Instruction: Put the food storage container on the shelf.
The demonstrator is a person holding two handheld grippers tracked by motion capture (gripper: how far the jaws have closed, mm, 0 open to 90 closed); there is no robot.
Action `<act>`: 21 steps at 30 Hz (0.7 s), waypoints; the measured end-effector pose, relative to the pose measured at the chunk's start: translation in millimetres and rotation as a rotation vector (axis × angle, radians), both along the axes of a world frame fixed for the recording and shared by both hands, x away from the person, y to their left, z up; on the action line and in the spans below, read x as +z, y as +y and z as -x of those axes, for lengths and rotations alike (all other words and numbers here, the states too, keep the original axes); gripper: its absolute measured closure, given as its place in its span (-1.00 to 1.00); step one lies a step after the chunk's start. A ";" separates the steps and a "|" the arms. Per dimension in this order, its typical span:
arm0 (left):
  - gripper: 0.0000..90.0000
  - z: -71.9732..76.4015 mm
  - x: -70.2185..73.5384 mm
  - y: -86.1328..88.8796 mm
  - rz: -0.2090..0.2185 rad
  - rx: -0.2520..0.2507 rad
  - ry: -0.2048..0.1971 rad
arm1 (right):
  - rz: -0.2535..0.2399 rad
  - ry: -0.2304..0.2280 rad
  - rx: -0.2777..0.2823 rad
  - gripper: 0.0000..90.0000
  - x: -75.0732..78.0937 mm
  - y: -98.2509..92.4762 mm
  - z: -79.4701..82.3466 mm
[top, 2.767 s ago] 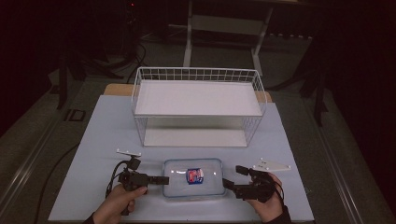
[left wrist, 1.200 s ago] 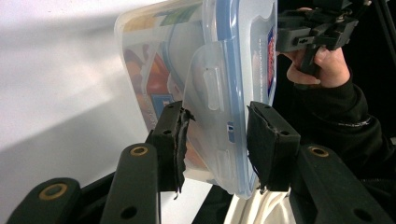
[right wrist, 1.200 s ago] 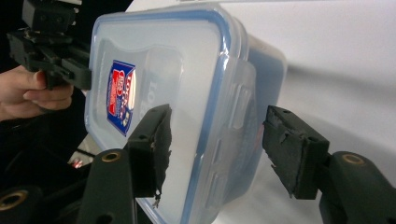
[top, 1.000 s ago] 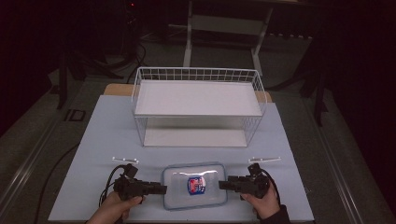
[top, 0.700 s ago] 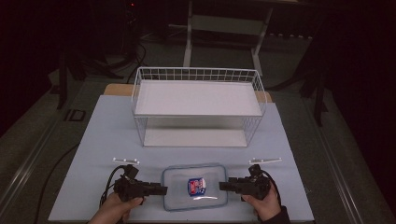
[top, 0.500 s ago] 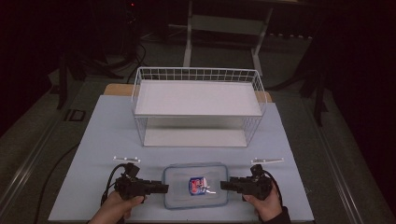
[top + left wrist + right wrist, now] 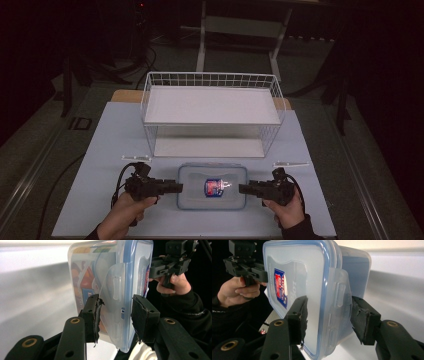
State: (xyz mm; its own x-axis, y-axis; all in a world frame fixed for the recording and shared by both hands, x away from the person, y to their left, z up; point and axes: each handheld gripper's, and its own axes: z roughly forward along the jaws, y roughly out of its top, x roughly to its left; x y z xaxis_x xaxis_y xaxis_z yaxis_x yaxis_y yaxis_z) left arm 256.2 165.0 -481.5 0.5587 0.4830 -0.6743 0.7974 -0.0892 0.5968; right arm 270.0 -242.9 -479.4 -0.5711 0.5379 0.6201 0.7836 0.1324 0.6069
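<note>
The left claw is clamped on the left end of the clear plastic container, its pads squeezing the side latch in the left gripper view. The container, at the near middle of the tabletop in front of the white wire rack, now sits slightly tilted compared with a second ago. The right claw has just been closing around the right latch; one pad touches the lid, the other stands just clear. A two-handed lift looks about to begin.

Both grippers, the left gripper and the right gripper, are matte black with brass-ringed pivot holes (pads frayed at the edges), trailing black cables; the person wears dark sleeves.
</note>
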 end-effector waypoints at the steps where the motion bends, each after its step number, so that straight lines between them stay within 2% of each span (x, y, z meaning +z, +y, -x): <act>1: 0.29 -1.6 0.9 -0.8 -0.002 0.000 -0.002 | -0.001 -0.005 -0.005 0.09 1.8 -0.2 -2.0; 14: 0.28 -32.7 9.6 -9.4 -0.002 0.046 -0.070 | 0.012 -0.060 -0.040 0.08 18.9 -4.2 -37.6; 21: 0.26 -50.4 2.0 -11.3 -0.001 0.077 -0.084 | 0.024 -0.080 -0.056 0.07 18.9 -2.6 -58.9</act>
State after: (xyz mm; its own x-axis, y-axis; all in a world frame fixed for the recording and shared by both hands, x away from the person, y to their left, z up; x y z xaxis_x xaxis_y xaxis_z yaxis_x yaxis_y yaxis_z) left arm 306.6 153.8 -479.5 0.5744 0.5277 -0.6258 0.7489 -0.0301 0.6620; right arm 328.9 -245.5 -460.5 -0.5866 0.5846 0.5604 0.7396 0.1049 0.6648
